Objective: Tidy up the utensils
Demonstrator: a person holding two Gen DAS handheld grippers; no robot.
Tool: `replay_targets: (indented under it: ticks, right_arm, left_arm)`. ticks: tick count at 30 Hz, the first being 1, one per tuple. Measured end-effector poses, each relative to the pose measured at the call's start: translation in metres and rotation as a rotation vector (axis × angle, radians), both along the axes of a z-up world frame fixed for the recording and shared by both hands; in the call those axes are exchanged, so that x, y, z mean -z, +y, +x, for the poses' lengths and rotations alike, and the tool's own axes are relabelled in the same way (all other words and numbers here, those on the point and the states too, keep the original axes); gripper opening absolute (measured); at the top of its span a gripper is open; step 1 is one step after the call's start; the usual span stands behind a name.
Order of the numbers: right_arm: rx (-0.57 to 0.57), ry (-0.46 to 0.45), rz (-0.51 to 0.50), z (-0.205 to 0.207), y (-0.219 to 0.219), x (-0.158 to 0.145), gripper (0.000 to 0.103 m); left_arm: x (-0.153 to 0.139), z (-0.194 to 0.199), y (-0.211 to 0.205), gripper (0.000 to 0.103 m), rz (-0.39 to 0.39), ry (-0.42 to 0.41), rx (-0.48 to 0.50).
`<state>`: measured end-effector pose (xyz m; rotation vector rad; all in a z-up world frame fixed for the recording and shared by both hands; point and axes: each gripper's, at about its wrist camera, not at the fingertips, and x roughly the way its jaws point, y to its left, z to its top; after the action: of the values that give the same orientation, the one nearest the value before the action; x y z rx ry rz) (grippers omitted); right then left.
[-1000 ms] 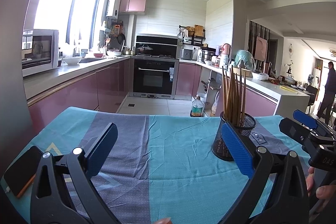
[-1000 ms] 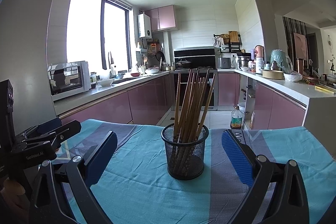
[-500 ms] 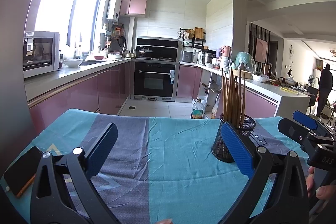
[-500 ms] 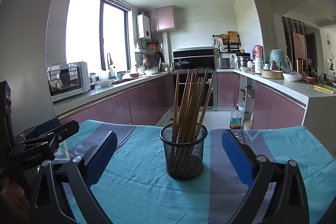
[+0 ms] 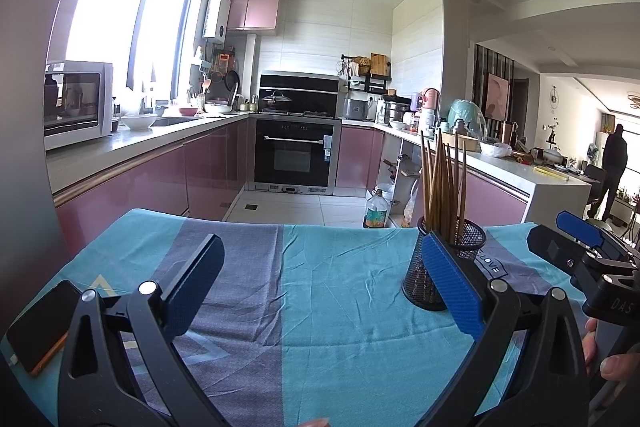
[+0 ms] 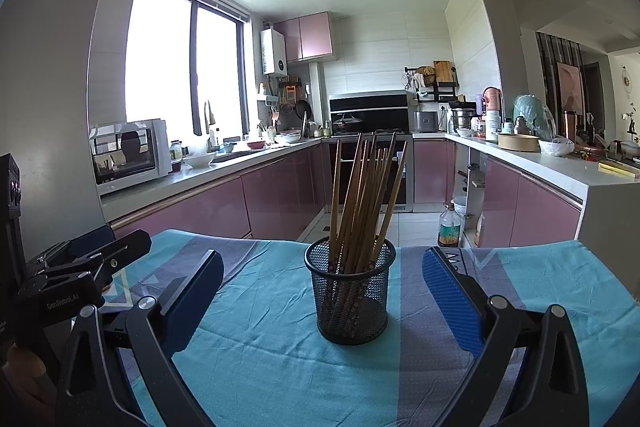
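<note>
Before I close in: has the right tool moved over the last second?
Barely. In the right wrist view the mesh holder sits slightly lower against the oven behind it, so the open right tool has tipped up or risen slightly.

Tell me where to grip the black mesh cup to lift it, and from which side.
Grip the mesh cup low on its round wall, the right gripper coming level from the front, where it already faces it. The chopsticks fan out above the rim, so coming from above looks blocked.
</note>
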<state>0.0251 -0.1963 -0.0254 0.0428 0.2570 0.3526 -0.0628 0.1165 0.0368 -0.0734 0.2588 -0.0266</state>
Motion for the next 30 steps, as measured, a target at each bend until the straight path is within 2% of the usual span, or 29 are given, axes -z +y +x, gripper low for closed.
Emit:
replay_targets:
  ticks: [30]
  right_arm:
    - [0.004, -0.005, 0.001, 0.0002, 0.0008, -0.0020, 0.096]
  left_arm:
    - [0.0001, -0.0001, -0.0016, 0.097, 0.000, -0.002, -0.002]
